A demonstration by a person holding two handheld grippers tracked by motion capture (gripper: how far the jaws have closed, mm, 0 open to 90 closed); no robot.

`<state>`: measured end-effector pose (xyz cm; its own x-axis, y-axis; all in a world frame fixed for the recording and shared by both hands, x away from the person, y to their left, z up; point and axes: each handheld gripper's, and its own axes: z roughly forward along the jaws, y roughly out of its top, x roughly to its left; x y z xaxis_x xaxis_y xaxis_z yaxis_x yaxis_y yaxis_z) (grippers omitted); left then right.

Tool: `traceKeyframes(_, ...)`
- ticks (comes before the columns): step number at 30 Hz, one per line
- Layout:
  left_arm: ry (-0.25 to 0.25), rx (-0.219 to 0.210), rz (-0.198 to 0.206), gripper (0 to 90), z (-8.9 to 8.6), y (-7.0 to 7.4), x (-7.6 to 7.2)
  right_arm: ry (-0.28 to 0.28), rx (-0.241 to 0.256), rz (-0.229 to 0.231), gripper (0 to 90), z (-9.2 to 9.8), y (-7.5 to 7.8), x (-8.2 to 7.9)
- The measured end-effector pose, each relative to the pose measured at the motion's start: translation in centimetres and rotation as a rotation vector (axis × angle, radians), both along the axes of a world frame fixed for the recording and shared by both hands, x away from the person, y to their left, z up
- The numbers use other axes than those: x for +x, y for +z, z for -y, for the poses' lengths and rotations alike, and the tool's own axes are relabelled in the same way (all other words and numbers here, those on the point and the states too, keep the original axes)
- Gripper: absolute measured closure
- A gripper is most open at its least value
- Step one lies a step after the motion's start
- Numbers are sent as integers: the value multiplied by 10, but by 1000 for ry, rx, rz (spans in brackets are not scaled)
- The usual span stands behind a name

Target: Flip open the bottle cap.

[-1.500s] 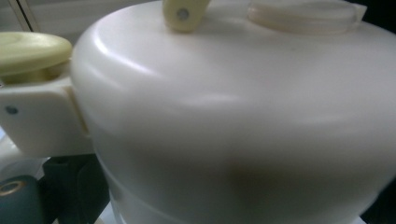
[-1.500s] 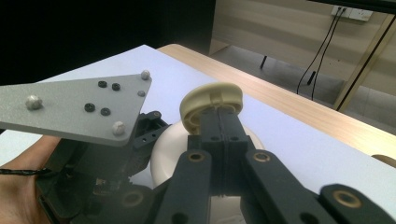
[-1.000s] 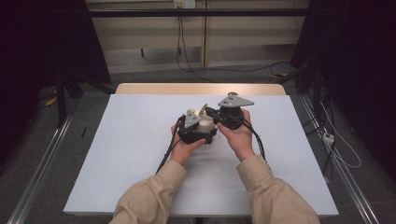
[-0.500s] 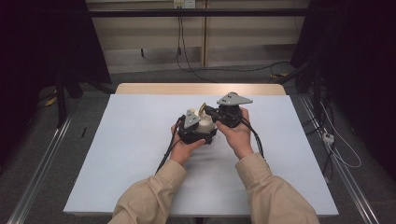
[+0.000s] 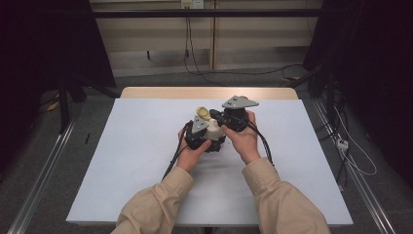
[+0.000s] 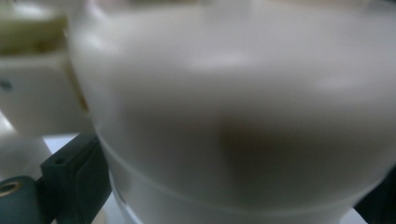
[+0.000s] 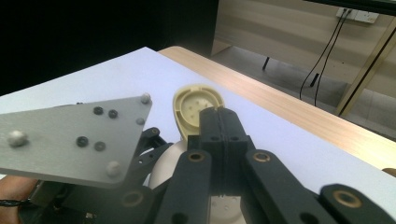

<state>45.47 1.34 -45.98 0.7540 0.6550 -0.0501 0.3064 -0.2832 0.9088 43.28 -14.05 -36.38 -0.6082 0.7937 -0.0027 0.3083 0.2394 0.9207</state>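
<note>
Holding both grippers together over the table [image 5: 126,161].

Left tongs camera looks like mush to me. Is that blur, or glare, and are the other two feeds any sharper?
Left gripper view: blur, not glare; a whitish container sits too close to focus. Right gripper view: the right tongs and cream flip lid are sharp; the grey plate is soft. High view: evenly lit table, dark surroundings.
</note>
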Motion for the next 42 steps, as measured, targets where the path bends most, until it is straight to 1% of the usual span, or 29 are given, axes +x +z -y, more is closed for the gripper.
traceKeyframes(2, -4, 31, -7, 32, -1, 0, -2, -5, 0, -4, 900, 0, -1, 1)
traceKeyframes(3, -6, 60, -8, 33, -2, 0, -3, -4, 0, -4, 900, 1, -1, 1)
traceKeyframes(4, -6, 68, -9, 36, -3, 0, -4, -4, -1, -3, 900, 0, -2, 1)
traceKeyframes(6, -12, 71, -3, 37, -7, 2, -8, 0, -3, -4, 900, 0, -2, 0)
traceKeyframes(7, -16, 65, -9, 39, -10, 2, -10, 5, 1, -4, 900, 0, -2, -1)
traceKeyframes(8, -21, 63, -21, 47, -13, 2, -11, 4, 6, -5, 880, 1, -3, -3)
traceKeyframes(10, -29, 55, -41, 56, -20, 1, -14, 5, 14, -7, 797, 4, -3, -5)
traceKeyframes(11, -27, 61, -33, 56, -24, 2, -16, 5, 24, -15, 741, 5, -3, -6)
traceKeyframes(12, -28, 58, -25, 56, -28, 3, -19, 5, 25, -10, 708, 7, -3, -8)
traceKeyframes(13, -30, 45, -23, 56, -32, 4, -22, 9, 30, -8, 672, 10, -3, -10)
traceKeyframes(14, -40, 47, -24, 56, -36, 6, -24, 20, 40, -11, 608, 12, -3, -13)
traceKeyframes(15, -46, 61, -25, 56, -39, 8, -27, 18, 43, -12, 535, 13, -3, -16)
traceKeyframes(17, -57, 62, -6, 56, -48, 12, -32, 27, 43, -16, 479, 17, -4, -22)
traceKeyframes(18, -59, 60, -3, 56, -53, 14, -35, 32, 46, -14, 441, 19, -5, -25)
traceKeyframes(19, -59, 49, -5, 56, -59, 16, -38, 34, 50, -15, 391, 22, -6, -28)
traceKeyframes(20, -63, 43, -4, 56, -65, 18, -41, 39, 60, -28, 350, 25, -8, -31)
traceKeyframes(22, -70, 47, -8, 56, -74, 20, -45, 42, 69, -36, 313, 28, -11, -36)
traceKeyframes(25, -77, 53, -6, 56, -89, 22, -50, 45, 56, -34, 234, 35, -16, -46)
traceKeyframes(27, -67, 53, -10, 56, -99, 21, -54, 46, 59, -44, 210, 40, -19, -52)
traceKeyframes(30, -70, 59, -9, 56, -111, 19, -60, 39, 52, -54, 161, 50, -25, -63)
traceKeyframes(31, -68, 55, -13, 56, -114, 18, -62, 37, 52, -55, 158, 53, -27, -66)
traceKeyframes(32, -74, 61, -8, 56, -119, 18, -63, 36, 50, -52, 154, 55, -29, -69)
traceKeyframes(34, -73, 63, -18, 56, -127, 18, -67, 29, 51, -55, 136, 61, -34, -76)
traceKeyframes(35, -73, 70, -17, 56, -131, 18, -68, 24, 48, -57, 134, 65, -37, -79)
traceKeyframes(37, -71, 64, -26, 56, -140, 17, -72, 9, 46, -65, 122, 72, -45, -85)
traceKeyframes(38, -69, 71, -21, 56, -144, 17, -73, 0, 44, -67, 118, 75, -48, -88)
traceKeyframes(40, -64, 60, -33, 56, -152, 17, -75, -4, 46, -66, 112, 80, -52, -93)
traceKeyframes(42, -55, 63, -25, 56, -160, 18, -77, -13, 47, -65, 100, 85, -56, -98)
